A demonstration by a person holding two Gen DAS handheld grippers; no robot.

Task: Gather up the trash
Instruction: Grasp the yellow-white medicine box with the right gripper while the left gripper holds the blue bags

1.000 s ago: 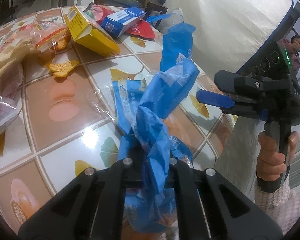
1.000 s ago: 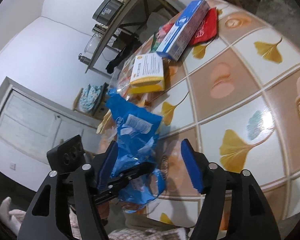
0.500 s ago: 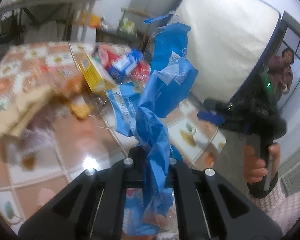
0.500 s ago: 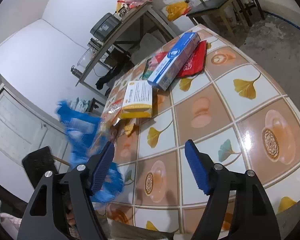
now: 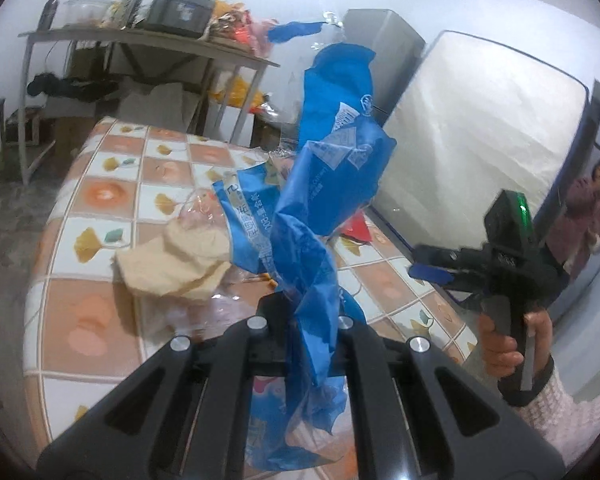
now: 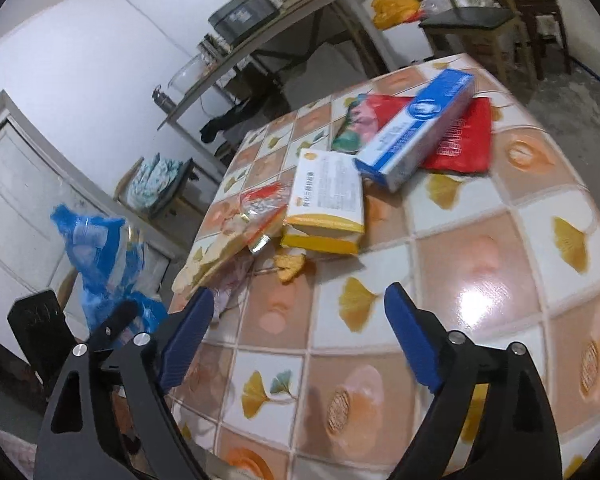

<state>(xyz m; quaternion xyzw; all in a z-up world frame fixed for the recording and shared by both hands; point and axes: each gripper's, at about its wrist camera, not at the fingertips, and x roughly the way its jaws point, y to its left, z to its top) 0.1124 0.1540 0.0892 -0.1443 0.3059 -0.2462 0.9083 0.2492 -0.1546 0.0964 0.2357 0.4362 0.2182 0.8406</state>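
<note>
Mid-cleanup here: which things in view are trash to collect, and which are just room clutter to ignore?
Job:
- blue plastic wrapper, clamped in left gripper
- yellow box
- blue-and-white box
- red packet
- snack bag
- right gripper, jaws opening, nothing between them

Just lying about:
- mattress
- side table
- chair

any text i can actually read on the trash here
No text reads reliably.
blue plastic wrapper: white print and a barcode label, too warped to read.
yellow box: lines of small print, too blurred.
blue and white box: round logo only; lettering blurred.
red packet: pale print, illegible.
</note>
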